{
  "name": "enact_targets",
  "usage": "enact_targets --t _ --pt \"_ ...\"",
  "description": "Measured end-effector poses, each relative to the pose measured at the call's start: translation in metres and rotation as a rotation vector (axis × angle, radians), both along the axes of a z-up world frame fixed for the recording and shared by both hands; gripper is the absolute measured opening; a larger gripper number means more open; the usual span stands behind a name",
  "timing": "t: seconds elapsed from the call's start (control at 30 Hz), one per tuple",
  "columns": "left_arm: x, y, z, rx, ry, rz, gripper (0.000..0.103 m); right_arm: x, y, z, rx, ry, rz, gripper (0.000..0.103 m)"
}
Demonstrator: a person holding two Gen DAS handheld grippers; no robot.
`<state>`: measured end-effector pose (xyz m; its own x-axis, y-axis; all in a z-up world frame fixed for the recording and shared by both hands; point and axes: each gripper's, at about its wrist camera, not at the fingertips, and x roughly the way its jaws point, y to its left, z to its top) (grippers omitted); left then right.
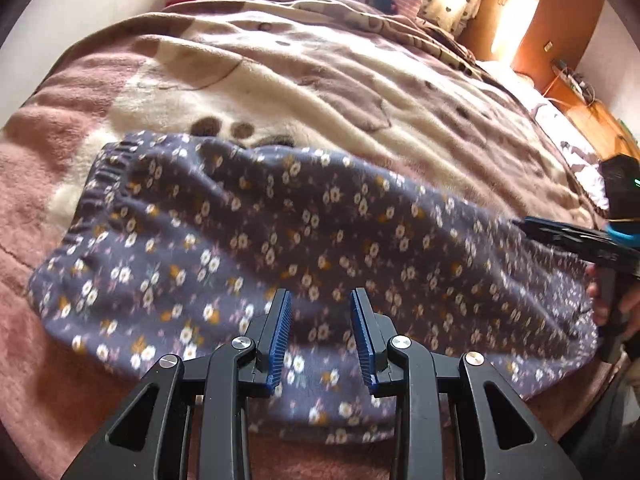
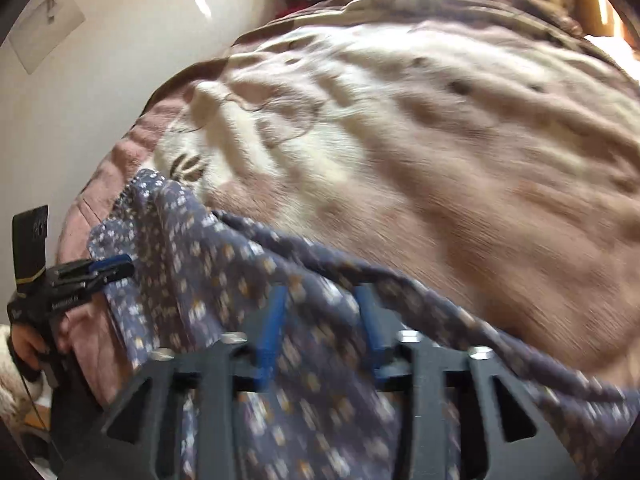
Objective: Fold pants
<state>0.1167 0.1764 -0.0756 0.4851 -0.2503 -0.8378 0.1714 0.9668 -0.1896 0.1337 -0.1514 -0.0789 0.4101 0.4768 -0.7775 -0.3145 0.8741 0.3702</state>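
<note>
Left wrist view alone shows pants [image 1: 280,232] waistband [image 1: 108,184]

Pants [image 1: 304,232] — slate blue, scattered with white and mustard flowers. Blanket [image 1: 280,80] — dusty pink and cream with brown paw marks. Gripper pads [image 1: 280,336] blue.

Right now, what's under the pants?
The pink-and-cream blanket shows all around the pants, which lie on it. Anything directly beneath the fabric is covered, so I cannot tell.
</note>
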Motion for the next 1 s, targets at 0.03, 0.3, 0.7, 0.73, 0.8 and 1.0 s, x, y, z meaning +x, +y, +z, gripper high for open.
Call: enact_targets --t 0.03,0.3,0.7,0.73,0.8,1.0 --pt "0.004 -0.002 0.000 -0.001 -0.003 -0.001 0.030 0.007 0.005 -0.003 0.023 0.017 0.015 0.047" --pt "0.013 0.003 -0.011 0.000 0.017 -0.003 0.030 0.025 0.043 -0.032 0.303 0.311 0.187 0.049" --pt "0.017 0.001 -0.023 0.012 0.016 -0.021 0.031 0.039 0.059 -0.056 0.455 0.501 0.256 0.050" --pt "0.017 0.001 -0.024 0.008 0.017 -0.021 0.031 0.042 0.063 -0.057 0.469 0.503 0.256 0.050" --pt "0.017 0.002 -0.025 0.001 0.018 -0.022 0.031 0.049 0.073 -0.057 0.501 0.514 0.269 0.057" --pt "0.017 0.004 -0.028 -0.008 0.015 -0.026 0.031 0.069 0.089 -0.055 0.606 0.487 0.221 0.060"
